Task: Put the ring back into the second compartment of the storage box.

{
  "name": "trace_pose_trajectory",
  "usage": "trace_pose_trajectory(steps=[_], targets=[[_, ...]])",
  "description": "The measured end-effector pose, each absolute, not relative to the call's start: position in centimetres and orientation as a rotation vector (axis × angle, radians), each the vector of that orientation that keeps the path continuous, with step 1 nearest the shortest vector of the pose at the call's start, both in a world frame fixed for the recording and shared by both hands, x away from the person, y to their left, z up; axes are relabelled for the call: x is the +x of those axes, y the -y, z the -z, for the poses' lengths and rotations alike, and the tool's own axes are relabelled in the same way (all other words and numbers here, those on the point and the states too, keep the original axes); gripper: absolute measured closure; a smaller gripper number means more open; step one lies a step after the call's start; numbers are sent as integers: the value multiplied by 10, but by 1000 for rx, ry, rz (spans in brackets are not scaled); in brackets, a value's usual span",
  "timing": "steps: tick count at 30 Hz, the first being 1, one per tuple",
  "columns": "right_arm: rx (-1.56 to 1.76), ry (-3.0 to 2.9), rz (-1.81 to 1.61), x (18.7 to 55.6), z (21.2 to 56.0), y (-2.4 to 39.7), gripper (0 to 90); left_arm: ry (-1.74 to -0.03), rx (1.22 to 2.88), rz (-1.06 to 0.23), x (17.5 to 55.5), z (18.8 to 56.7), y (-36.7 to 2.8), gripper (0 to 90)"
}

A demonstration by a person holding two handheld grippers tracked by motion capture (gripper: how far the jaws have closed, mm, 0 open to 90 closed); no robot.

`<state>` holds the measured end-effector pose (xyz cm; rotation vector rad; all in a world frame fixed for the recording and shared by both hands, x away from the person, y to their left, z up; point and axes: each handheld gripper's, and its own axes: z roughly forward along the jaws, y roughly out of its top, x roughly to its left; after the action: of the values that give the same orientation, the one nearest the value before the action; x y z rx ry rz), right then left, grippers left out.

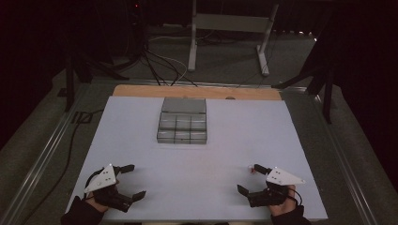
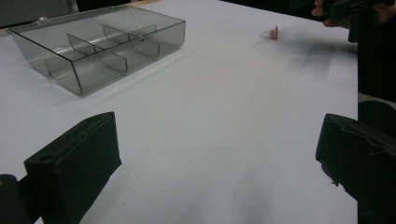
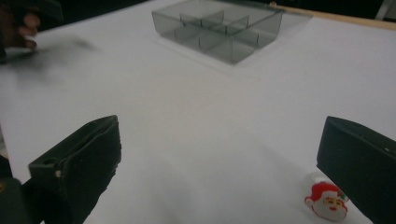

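A clear grey divided box (image 1: pixel 182 127) with its lid flipped back stands at the far middle of the white table; it also appears as the divided box (image 2: pixel 100 44) and the divided box (image 3: pixel 219 28). A small Santa-face ring (image 3: pixel 328 203) lies on the table just inside my right gripper's right jaw, not touched; the same ring (image 1: pixel 252 170) sits by that gripper in the high view and as a small ring (image 2: pixel 272 32) far off. My right gripper (image 1: pixel 249 179) rests near the front right, open and empty. My left gripper (image 1: pixel 134 181) rests at the front left, open and empty.
The white table (image 1: pixel 141 117) has a wooden strip (image 1: pixel 141 90) along its far edge. A white metal stand (image 1: pixel 225 33) and dark cables (image 1: pixel 159 65) lie on the floor beyond. Metal rails (image 1: pixel 47 145) run along the table's sides.
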<state>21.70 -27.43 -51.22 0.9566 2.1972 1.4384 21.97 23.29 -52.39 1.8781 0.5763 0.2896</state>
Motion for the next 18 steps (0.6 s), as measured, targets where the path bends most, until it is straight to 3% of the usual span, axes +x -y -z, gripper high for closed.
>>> trace_pose_trajectory(steps=[18], targets=[[871, -2223, -1462, 212, 500, 262, 0, -583, 1882, -287, 220, 525, -233, 2]])
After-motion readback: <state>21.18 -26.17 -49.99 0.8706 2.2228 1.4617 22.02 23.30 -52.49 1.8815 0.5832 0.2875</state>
